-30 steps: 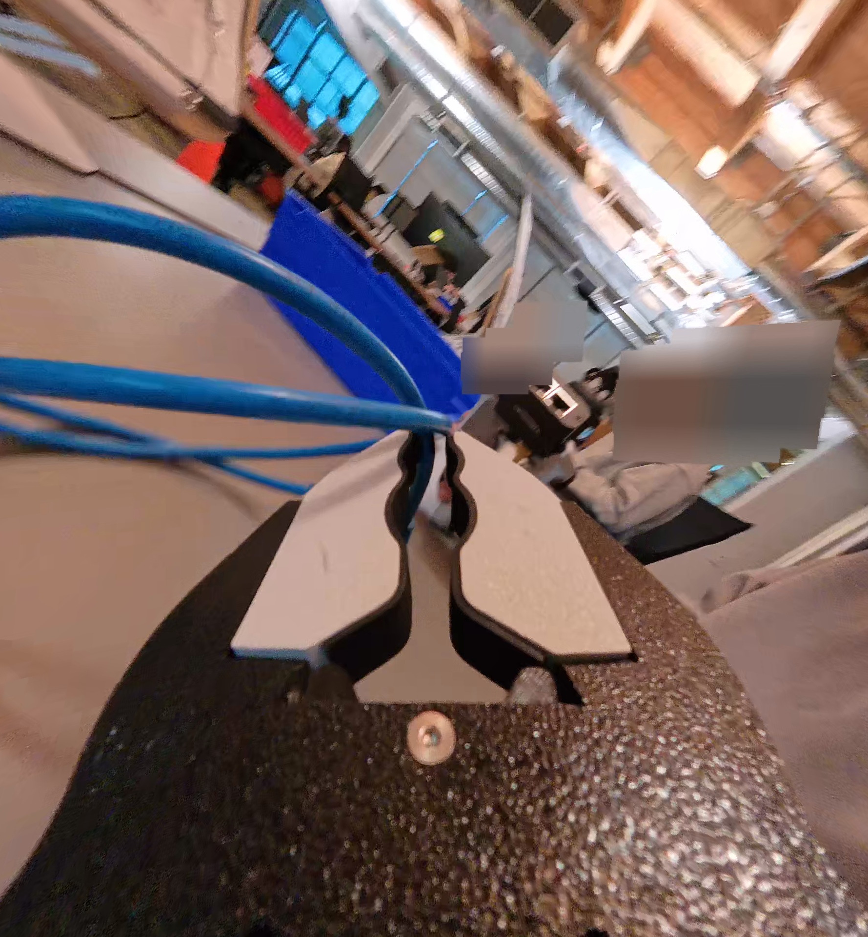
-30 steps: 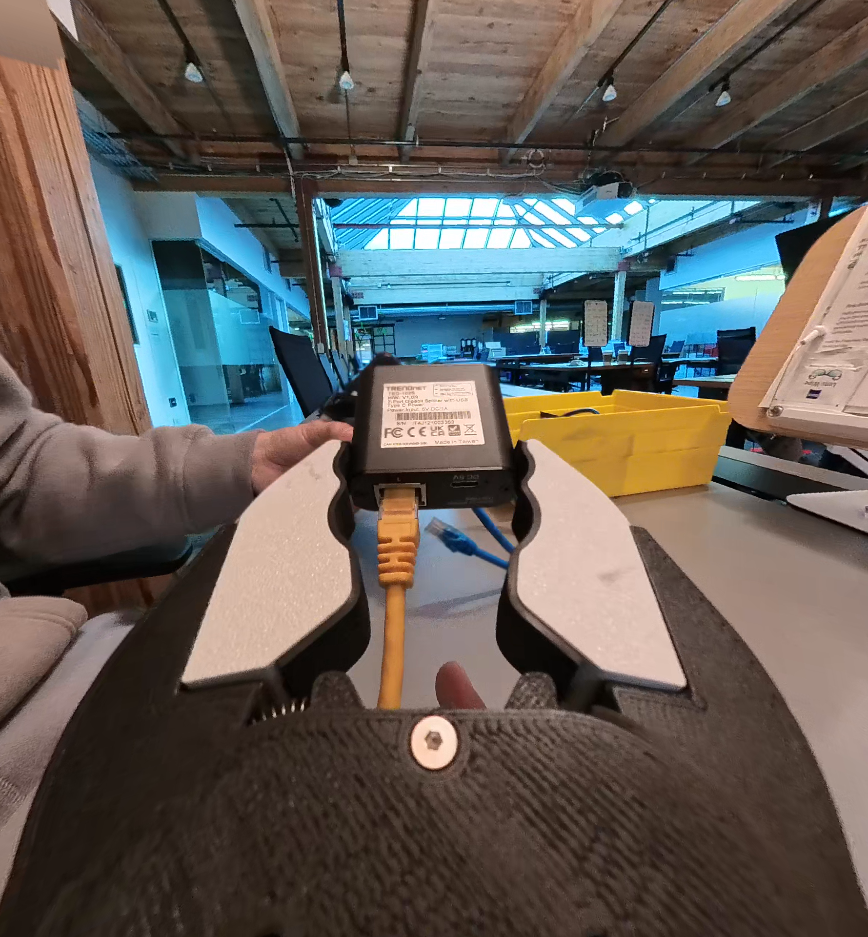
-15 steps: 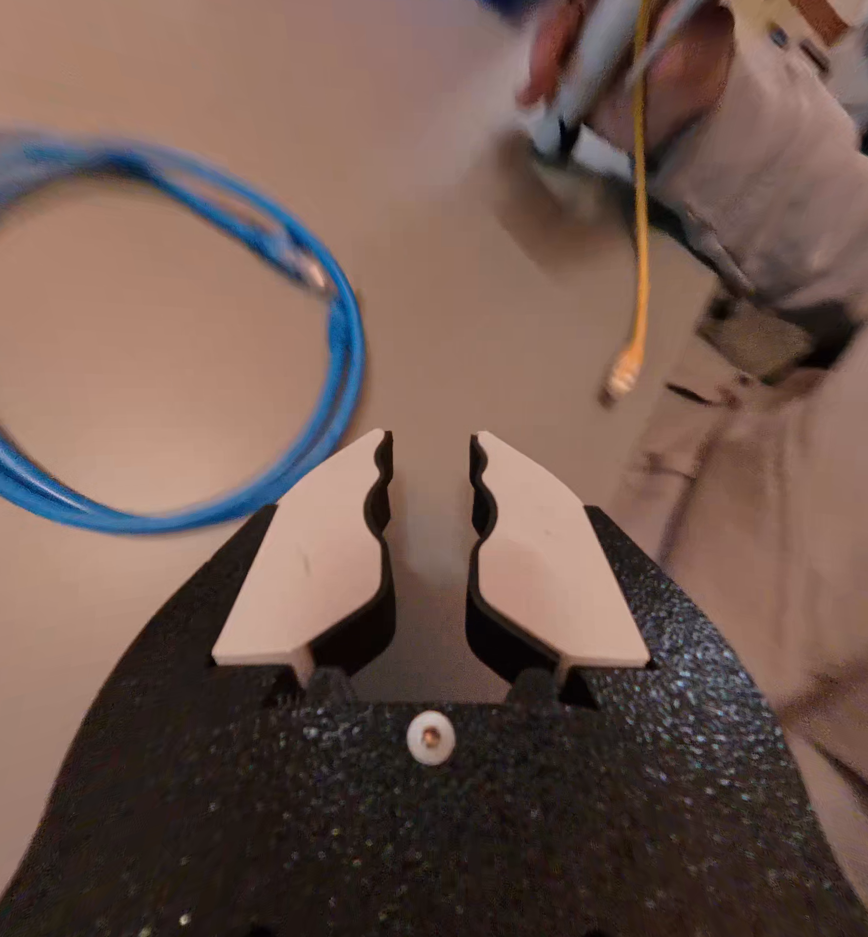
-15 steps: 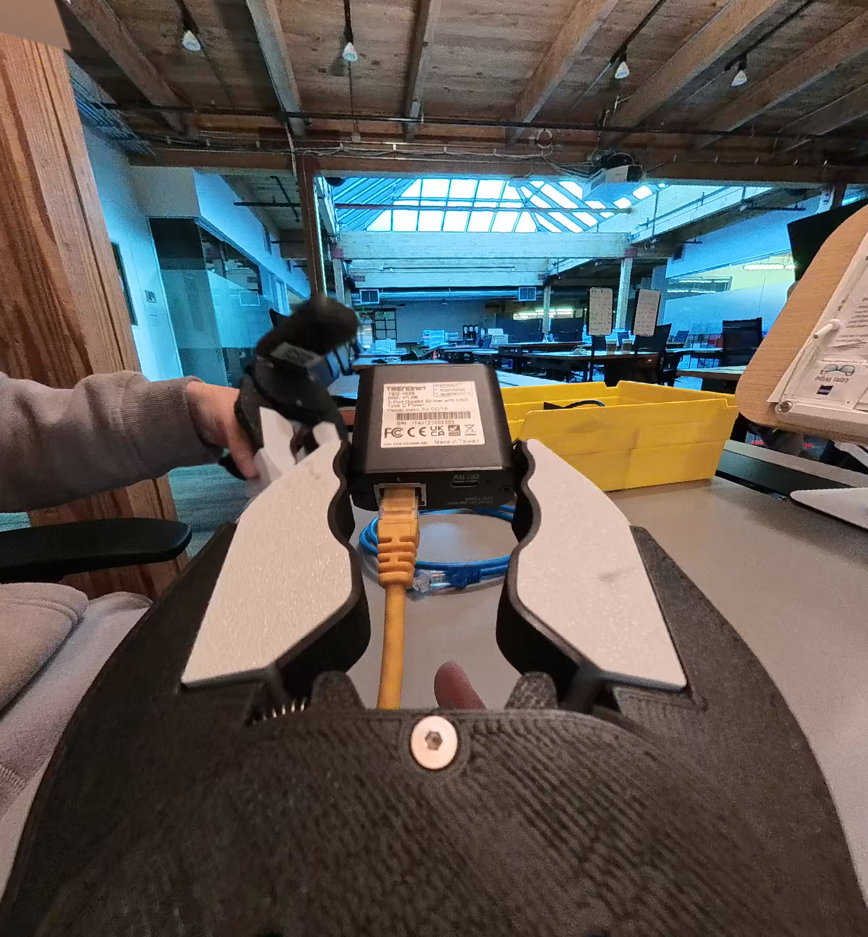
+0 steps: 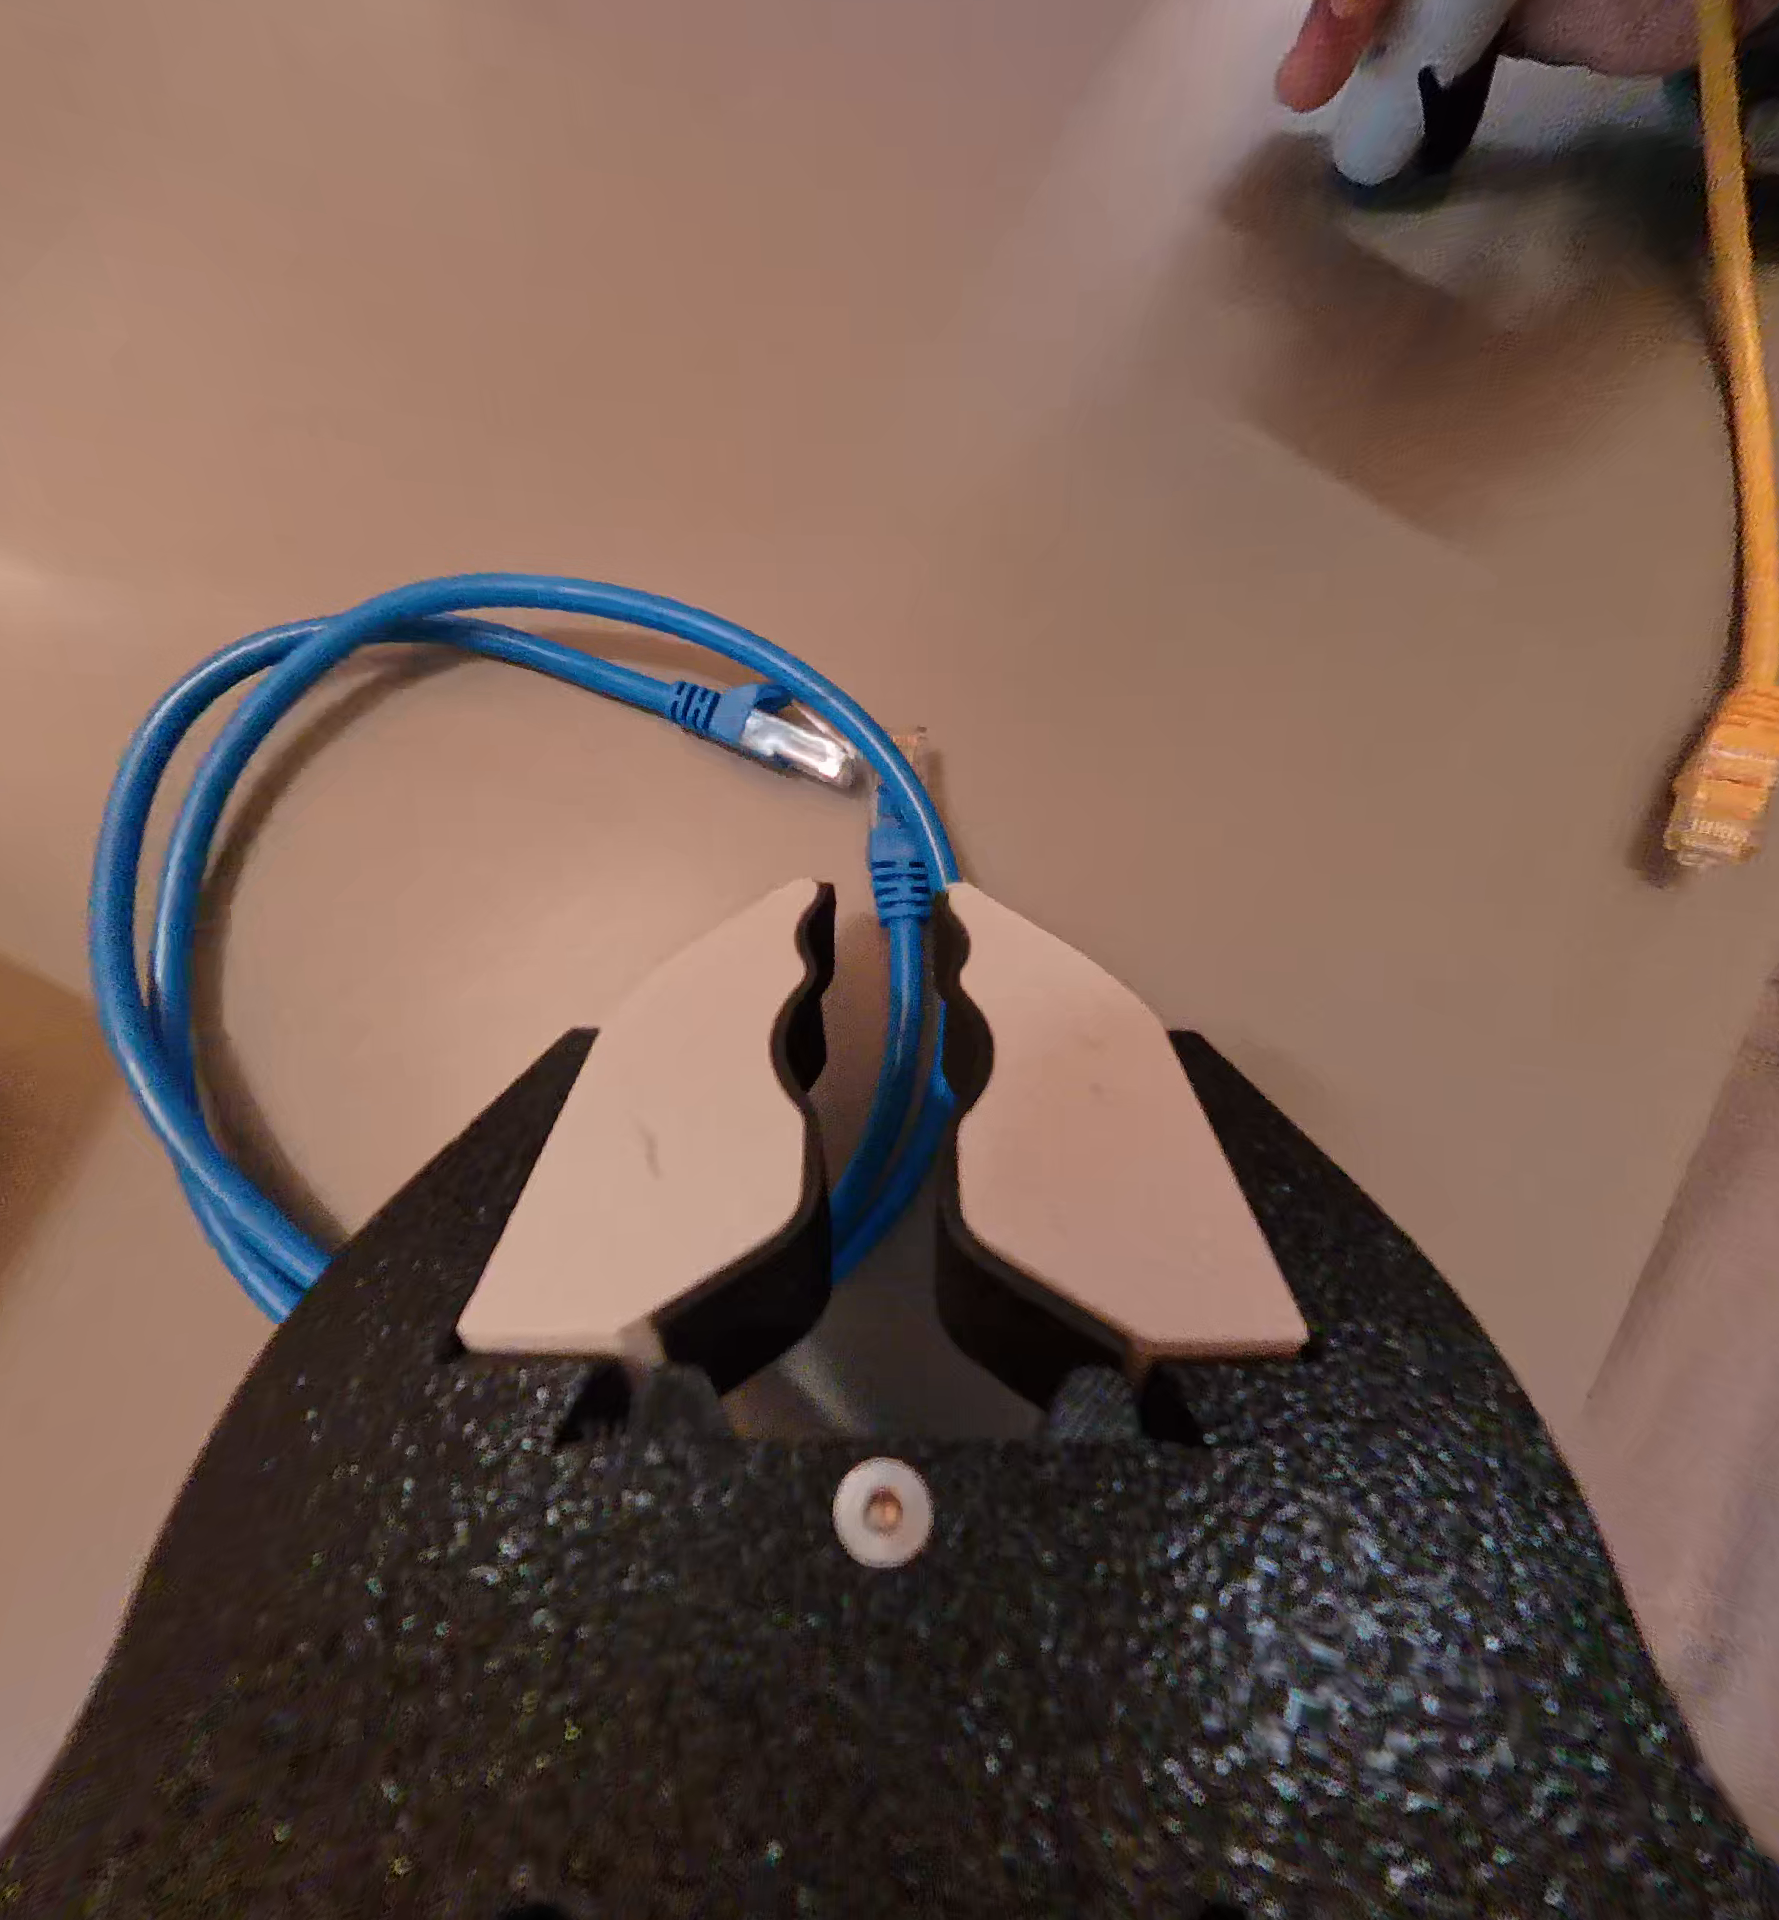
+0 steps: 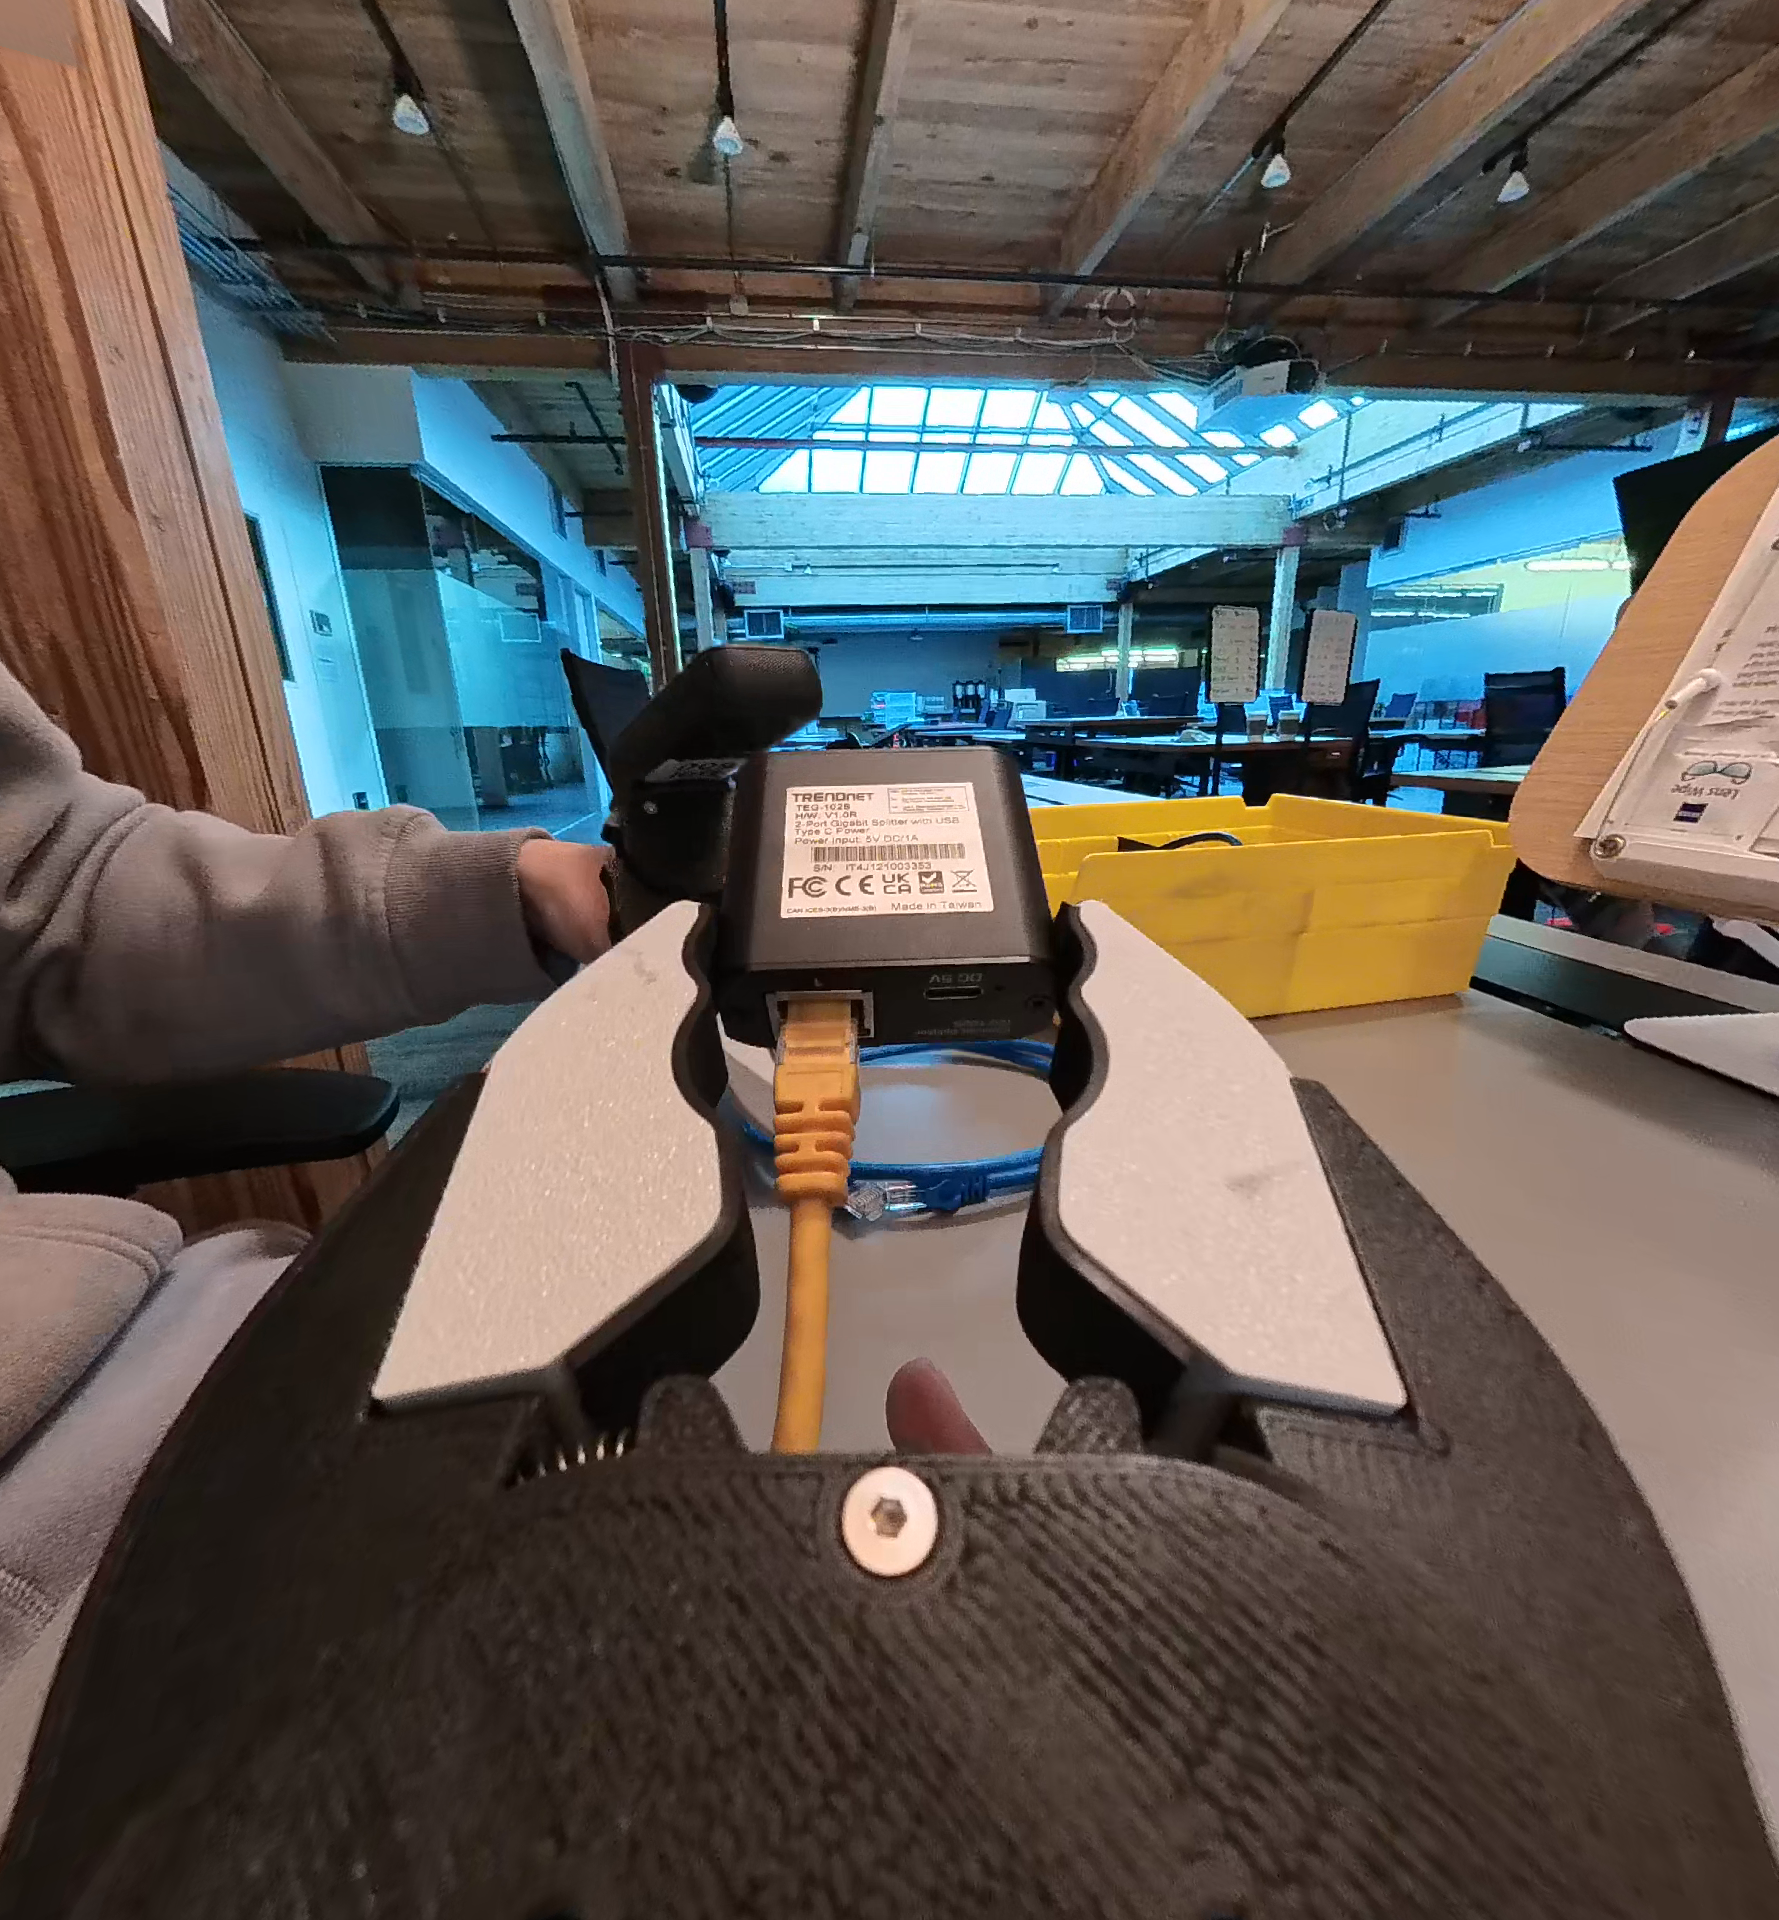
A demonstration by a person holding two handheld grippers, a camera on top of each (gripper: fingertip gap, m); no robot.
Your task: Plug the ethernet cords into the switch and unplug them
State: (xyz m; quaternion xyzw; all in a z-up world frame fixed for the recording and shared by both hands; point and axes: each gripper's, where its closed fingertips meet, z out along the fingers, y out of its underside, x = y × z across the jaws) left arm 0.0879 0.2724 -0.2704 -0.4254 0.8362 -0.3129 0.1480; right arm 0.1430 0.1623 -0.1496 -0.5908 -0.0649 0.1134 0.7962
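A black switch (image 6: 885,883) is held between the fingers of my right gripper (image 6: 887,914), label side up, above the table. A yellow ethernet cord (image 6: 812,1101) is plugged into its left port and hangs down; its free plug (image 5: 1721,790) dangles in the left wrist view. A blue ethernet cord (image 5: 137,987) lies coiled on the table, with both plugs (image 5: 797,740) near each other. My left gripper (image 5: 883,904) is open over the coil, and a stretch of blue cord just behind one plug passes between its fingers. The blue coil (image 6: 968,1174) also shows under the switch.
A yellow bin (image 6: 1269,904) stands at the back of the grey table (image 6: 1591,1247). A document stand (image 6: 1695,727) with papers is at the right. A wooden post (image 6: 54,520) and a chair armrest (image 6: 189,1122) are at the left. A person's grey sleeve (image 6: 189,914) reaches across.
My left gripper let go of the blue cord, which dropped into a coil on the table, then swung down over it. The right gripper kept holding the switch still.
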